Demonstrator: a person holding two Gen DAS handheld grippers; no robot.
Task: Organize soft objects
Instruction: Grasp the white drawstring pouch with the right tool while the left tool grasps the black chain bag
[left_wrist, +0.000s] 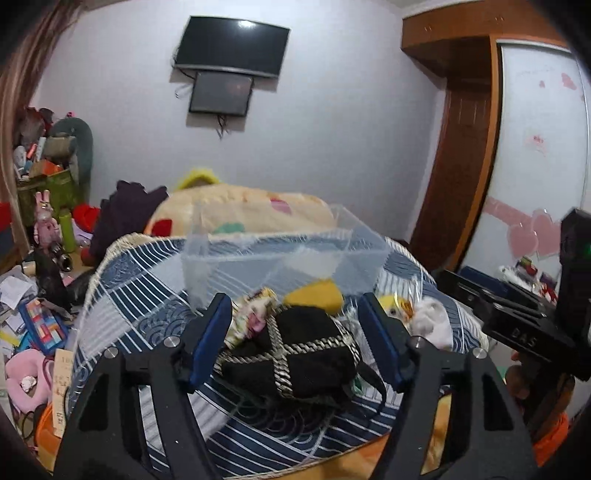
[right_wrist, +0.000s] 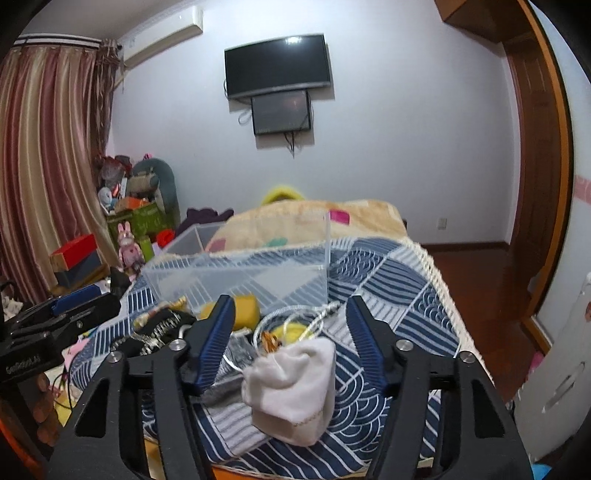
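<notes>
A clear plastic box (left_wrist: 295, 254) stands on the blue patterned blanket (left_wrist: 147, 295); it also shows in the right wrist view (right_wrist: 258, 269). My left gripper (left_wrist: 295, 328) is open, its blue pads either side of a black fabric bundle with silver braid (left_wrist: 295, 354). A yellow sponge-like piece (left_wrist: 317, 293), a floral cloth (left_wrist: 255, 314) and a yellow bird toy (left_wrist: 395, 308) lie just beyond. My right gripper (right_wrist: 291, 332) is open above a white fabric pouch (right_wrist: 295, 384), which lies between its fingers. The yellow piece (right_wrist: 243, 308) and the black bundle (right_wrist: 155, 332) lie to its left.
A beige patterned quilt (left_wrist: 240, 210) is heaped behind the box. Cluttered toys and boxes (left_wrist: 44, 221) fill the floor at left. A wardrobe (left_wrist: 461, 147) and a white sliding door (left_wrist: 535, 147) stand at right. The right tool's body (left_wrist: 535, 325) is close on the right.
</notes>
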